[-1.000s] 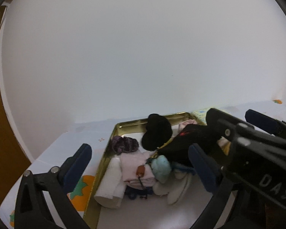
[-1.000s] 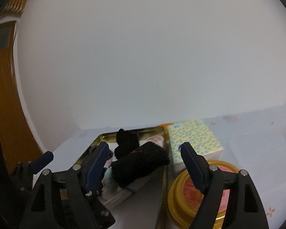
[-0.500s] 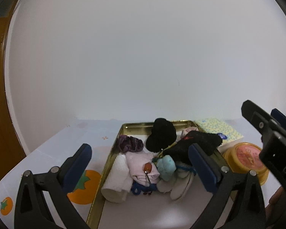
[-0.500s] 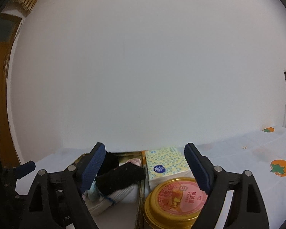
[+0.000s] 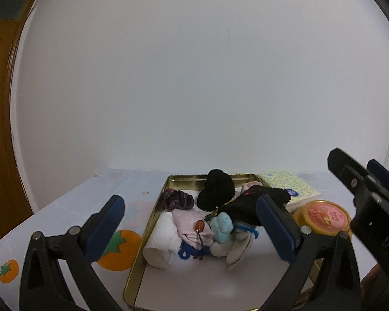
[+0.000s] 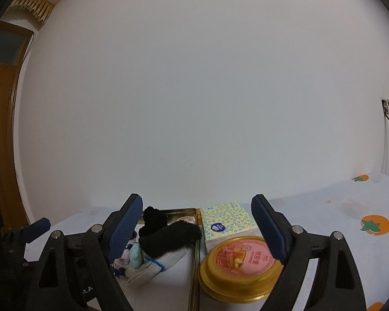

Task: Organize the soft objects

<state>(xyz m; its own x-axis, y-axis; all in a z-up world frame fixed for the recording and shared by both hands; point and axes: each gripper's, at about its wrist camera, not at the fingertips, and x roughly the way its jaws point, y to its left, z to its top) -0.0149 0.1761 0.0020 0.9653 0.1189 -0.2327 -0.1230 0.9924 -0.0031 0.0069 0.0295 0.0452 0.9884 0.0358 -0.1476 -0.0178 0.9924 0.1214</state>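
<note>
A gold metal tray [image 5: 153,217] holds a heap of soft things: a black sock [image 5: 249,204], a black fuzzy piece [image 5: 216,189], a purple scrunchie [image 5: 177,199], a rolled white towel [image 5: 163,241], a pink cloth [image 5: 189,225], a light blue plush [image 5: 221,226] and a white glove [image 5: 240,251]. My left gripper [image 5: 190,224] stands open and empty in front of the heap. My right gripper [image 6: 198,226] is open and empty too, level with the tray's right rim [image 6: 194,256]. The black sock [image 6: 168,235] lies just left of its middle.
A patterned tissue pack [image 6: 225,220] and a round gold tin with a pink lid [image 6: 238,259] sit right of the tray. The white cloth has orange fruit prints [image 5: 122,248]. A white wall stands behind, and a wooden door [image 5: 0,129] is at the left.
The right gripper has drawn back to the right, off the tray, its jaws a little wider; the black sock stays on the heap. The left view has pulled back slightly.
</note>
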